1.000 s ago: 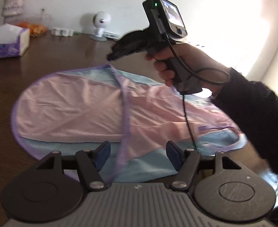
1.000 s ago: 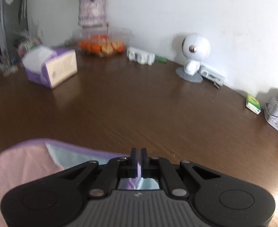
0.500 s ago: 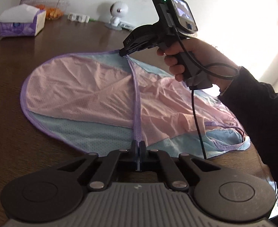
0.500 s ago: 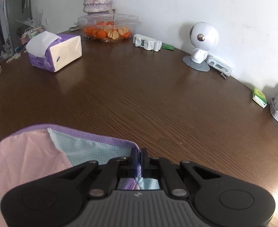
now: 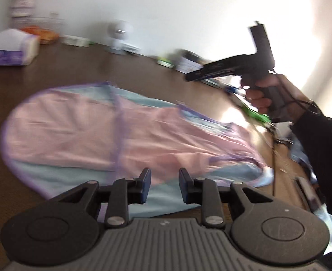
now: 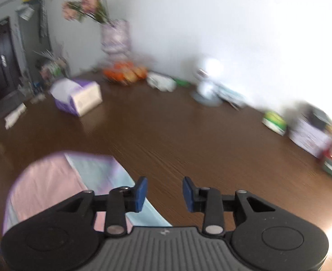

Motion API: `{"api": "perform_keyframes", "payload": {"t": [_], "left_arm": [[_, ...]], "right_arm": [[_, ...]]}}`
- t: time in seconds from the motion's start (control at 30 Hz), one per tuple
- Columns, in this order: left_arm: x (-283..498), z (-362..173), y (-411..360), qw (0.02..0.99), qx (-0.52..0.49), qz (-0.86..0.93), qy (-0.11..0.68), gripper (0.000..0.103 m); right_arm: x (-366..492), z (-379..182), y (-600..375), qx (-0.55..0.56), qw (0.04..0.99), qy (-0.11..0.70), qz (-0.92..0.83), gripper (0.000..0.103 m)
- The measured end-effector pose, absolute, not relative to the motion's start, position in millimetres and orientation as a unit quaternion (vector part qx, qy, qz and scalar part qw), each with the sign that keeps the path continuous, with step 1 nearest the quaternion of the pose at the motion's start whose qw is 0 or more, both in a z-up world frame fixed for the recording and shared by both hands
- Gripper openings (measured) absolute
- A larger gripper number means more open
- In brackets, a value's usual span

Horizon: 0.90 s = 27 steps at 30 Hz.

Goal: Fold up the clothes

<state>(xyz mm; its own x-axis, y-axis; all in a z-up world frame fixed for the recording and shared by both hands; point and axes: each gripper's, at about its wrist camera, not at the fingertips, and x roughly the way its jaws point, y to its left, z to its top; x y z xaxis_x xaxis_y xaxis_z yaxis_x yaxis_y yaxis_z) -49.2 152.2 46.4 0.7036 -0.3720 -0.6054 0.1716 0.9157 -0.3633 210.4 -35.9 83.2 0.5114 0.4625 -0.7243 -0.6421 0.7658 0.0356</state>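
Observation:
A pink and light-blue garment (image 5: pixel 80 135) with purple trim lies spread flat on the brown table (image 5: pixel 87 67). My left gripper (image 5: pixel 164 186) hovers over its near blue edge; its jaws are opening and nothing is between them. In the left wrist view a hand holds my right gripper (image 5: pixel 189 76) lifted above the table, clear of the cloth to the right. In the right wrist view my right gripper (image 6: pixel 164 194) has its jaws opening over bare wood, empty, with the garment's corner (image 6: pixel 75 180) below and to the left.
A tissue box (image 6: pixel 78 99), a flower vase (image 6: pixel 115 38), a tray of orange fruit (image 6: pixel 125 73) and a white round gadget (image 6: pixel 207 79) stand along the far wall. Boxes and clutter (image 6: pixel 310 133) crowd the table's right end.
Both grippers let go of the purple seam and their jaws parted. The right gripper lifted and swung right, away from the cloth. The left pulled back a little.

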Motion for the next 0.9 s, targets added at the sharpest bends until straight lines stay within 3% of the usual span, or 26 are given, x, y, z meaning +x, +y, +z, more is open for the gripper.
{"api": "perform_keyframes", "payload": {"t": [0.1, 0.27, 0.37, 0.43, 0.53, 0.6, 0.63, 0.7, 0.8, 0.83, 0.9], "left_arm": [[-28.4, 42.0, 97.4, 0.911, -0.086, -0.164, 0.368, 0.026], [-15.2, 34.7, 41.9, 0.916, -0.022, -0.139, 0.376, 0.026], [-16.3, 30.1, 42.1, 0.912, -0.041, -0.148, 0.38, 0.0], [-25.1, 34.9, 51.2, 0.907, -0.062, -0.179, 0.376, 0.0], [-32.6, 35.0, 63.8, 0.9, -0.077, -0.184, 0.388, 0.001], [-29.3, 33.9, 63.8, 0.901, -0.078, -0.161, 0.396, 0.009], [-25.9, 33.5, 62.0, 0.902, -0.078, -0.145, 0.399, 0.012], [-19.6, 32.7, 56.6, 0.905, -0.073, -0.115, 0.403, 0.042], [-13.1, 28.8, 40.3, 0.909, -0.028, -0.094, 0.405, 0.042], [-12.3, 25.8, 37.6, 0.909, -0.018, -0.091, 0.407, 0.039], [-11.8, 21.1, 38.6, 0.909, -0.019, -0.09, 0.406, 0.011]], "right_arm": [[210.3, 62.0, -60.4, -0.098, 0.852, 0.421, 0.295, 0.021], [212.7, 33.0, -77.1, 0.013, 0.825, 0.463, 0.326, 0.021], [213.9, 21.6, -72.7, 0.04, 0.807, 0.478, 0.343, 0.021], [215.5, 14.5, -65.9, 0.023, 0.817, 0.473, 0.33, 0.001], [214.1, 14.0, -63.1, 0.006, 0.846, 0.439, 0.302, 0.0], [208.5, 16.5, -65.2, 0.004, 0.851, 0.426, 0.308, 0.002], [205.0, 18.6, -67.7, 0.003, 0.849, 0.423, 0.317, 0.007], [194.7, 24.4, -72.0, -0.009, 0.849, 0.416, 0.327, 0.013], [173.3, 35.5, -82.5, -0.027, 0.843, 0.413, 0.343, 0.016], [166.0, 36.5, -84.8, -0.03, 0.836, 0.42, 0.351, 0.016], [148.4, 33.6, -91.6, -0.034, 0.822, 0.437, 0.365, 0.015]]}}
